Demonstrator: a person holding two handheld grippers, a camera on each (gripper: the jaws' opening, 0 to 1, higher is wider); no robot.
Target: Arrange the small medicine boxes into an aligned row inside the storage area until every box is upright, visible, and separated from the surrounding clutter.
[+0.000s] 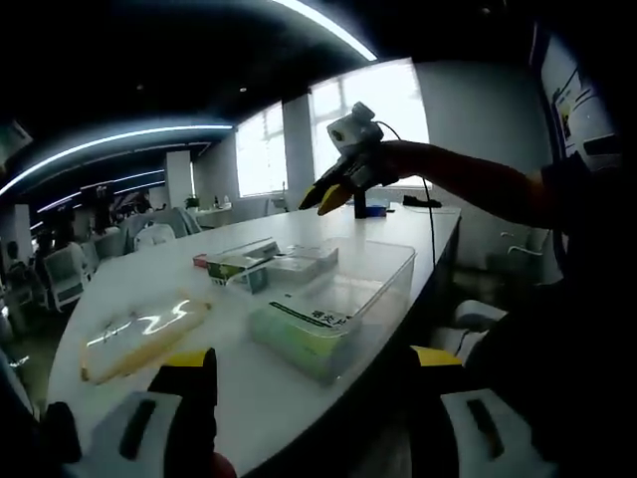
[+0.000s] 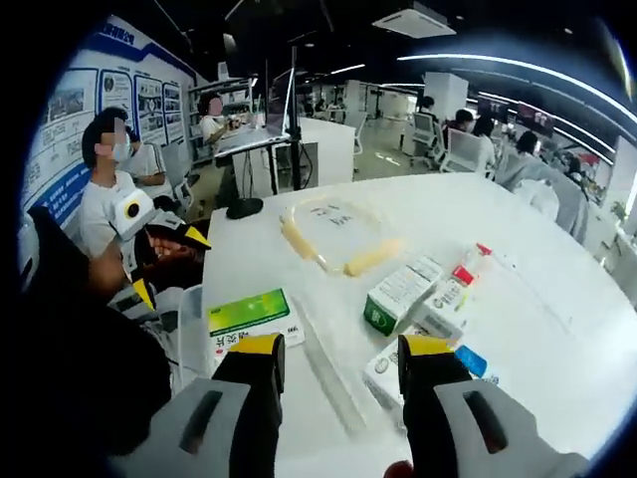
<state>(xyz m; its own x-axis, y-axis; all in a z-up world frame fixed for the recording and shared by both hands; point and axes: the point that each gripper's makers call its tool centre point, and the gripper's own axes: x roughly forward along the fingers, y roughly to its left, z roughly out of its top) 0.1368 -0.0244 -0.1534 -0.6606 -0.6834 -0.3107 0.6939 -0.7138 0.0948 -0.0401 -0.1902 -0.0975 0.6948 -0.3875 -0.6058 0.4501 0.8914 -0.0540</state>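
Clearly the sorting has barely begun: both hand-held grippers hang above the white desk (image 2: pixel 557 299) with nothing between their jaws. In the right gripper view, the right hand-held gripper (image 2: pixel 341 370) stands spread wide over the clear storage bin (image 2: pixel 328 383), whose rim runs between its yellow-tipped jaws, and it touches nothing. One green-and-white medicine box (image 2: pixel 251 317) lies flat to the left inside the bin; a green-ended box (image 2: pixel 401 292) and a red-capped box (image 2: pixel 450 289) lie tumbled together on the other side, with a blue-cornered box (image 2: pixel 468 360) just beside the right jaw. Beyond them rests a transparent lid with yellowish edges (image 2: pixel 338 234). In the left gripper view, the left hand-held gripper (image 1: pixel 309 373) is likewise released and empty, held back from the bin (image 1: pixel 373 289), while the other hand-held gripper (image 1: pixel 338 189) is raised high above the desk in the person's hand. I judge the step in hand to be picking a first box. It would go best by choosing the loosest box at the heap's edge, closing across its narrow faces rather than its broad one, and standing it against a bin wall so the row has a straight reference.
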